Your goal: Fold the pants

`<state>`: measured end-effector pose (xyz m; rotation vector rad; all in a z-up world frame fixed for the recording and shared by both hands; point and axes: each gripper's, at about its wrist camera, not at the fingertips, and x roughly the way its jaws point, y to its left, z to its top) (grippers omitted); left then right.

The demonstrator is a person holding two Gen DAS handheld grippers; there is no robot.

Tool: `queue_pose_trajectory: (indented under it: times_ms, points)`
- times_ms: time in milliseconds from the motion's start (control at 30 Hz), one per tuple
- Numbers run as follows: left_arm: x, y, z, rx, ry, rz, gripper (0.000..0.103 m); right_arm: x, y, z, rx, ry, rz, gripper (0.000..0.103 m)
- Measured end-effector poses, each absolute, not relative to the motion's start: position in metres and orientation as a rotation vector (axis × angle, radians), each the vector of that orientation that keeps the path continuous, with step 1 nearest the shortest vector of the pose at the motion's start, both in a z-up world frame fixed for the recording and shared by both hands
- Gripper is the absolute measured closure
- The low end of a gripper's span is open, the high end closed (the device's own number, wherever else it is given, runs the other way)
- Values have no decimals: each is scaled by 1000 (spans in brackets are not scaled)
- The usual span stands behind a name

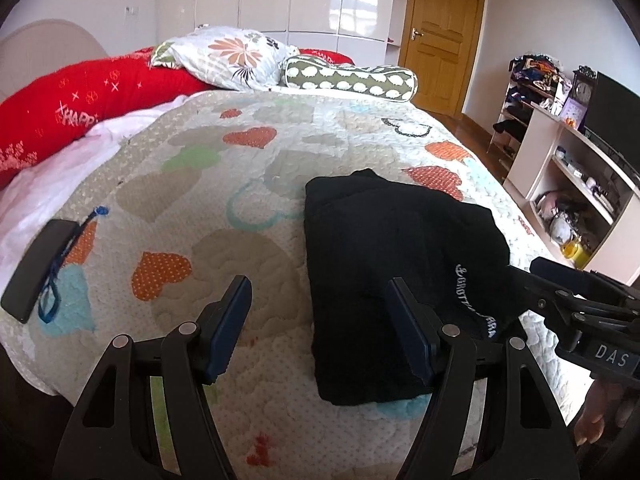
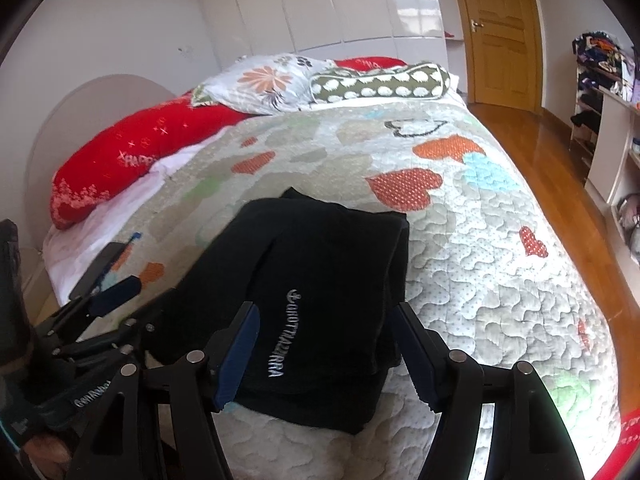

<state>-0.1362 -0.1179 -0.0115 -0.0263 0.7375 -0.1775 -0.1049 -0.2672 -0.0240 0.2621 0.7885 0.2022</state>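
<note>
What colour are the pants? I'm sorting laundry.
Black pants, with white lettering; clearest in the right wrist view.

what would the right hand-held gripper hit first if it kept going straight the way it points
Most likely the folded black pants. The right hand-held gripper is open and angled down at them, and the cloth fills the gap between its fingers. Depth is hard to judge in the fisheye view, but nothing else shows in that line.
</note>
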Motion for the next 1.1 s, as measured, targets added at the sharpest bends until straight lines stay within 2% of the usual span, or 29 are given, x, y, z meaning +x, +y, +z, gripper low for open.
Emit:
queue_pose_trajectory:
  times_ms: [1100]
  points:
    - [-98, -113, -20, -45, 797, -237, 32, -68, -287, -59, 374, 877, 244, 36]
